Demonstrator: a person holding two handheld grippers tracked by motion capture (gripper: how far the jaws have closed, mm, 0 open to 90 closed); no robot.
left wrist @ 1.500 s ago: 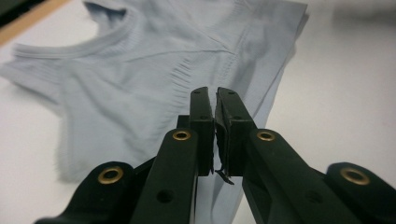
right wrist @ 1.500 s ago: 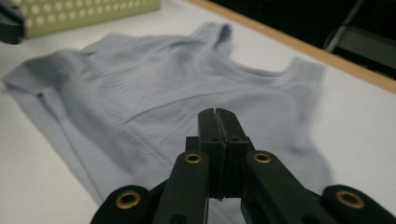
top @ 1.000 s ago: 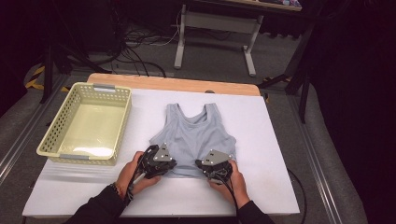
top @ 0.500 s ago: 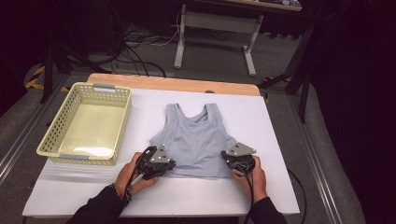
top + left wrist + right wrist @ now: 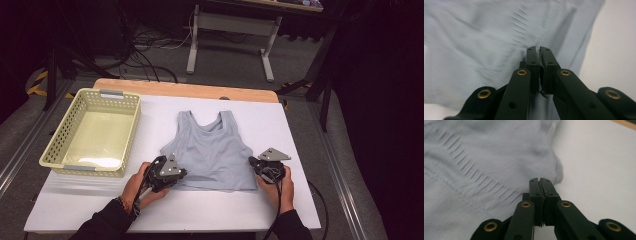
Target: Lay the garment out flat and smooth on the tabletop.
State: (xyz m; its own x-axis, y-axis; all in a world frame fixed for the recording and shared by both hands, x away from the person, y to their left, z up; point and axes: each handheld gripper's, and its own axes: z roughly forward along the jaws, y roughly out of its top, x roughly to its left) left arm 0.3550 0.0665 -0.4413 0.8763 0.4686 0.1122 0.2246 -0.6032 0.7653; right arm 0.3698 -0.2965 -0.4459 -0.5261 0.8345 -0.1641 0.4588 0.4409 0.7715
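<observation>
Your fingers (image 5: 533, 53) are both pinched tight on the grey top's (image 5: 214, 150) bottom corners as it lies flat on the worktop (image 5: 300, 150), and your right gripper (image 5: 266, 170) has slid outward, pulling it smooth for folding.

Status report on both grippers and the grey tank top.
Left gripper shut at lower left hem. Right gripper shut at lower right corner. Light grey ribbed tank top flat on white table. Nothing blocking; yellow plastic basket off left.
</observation>
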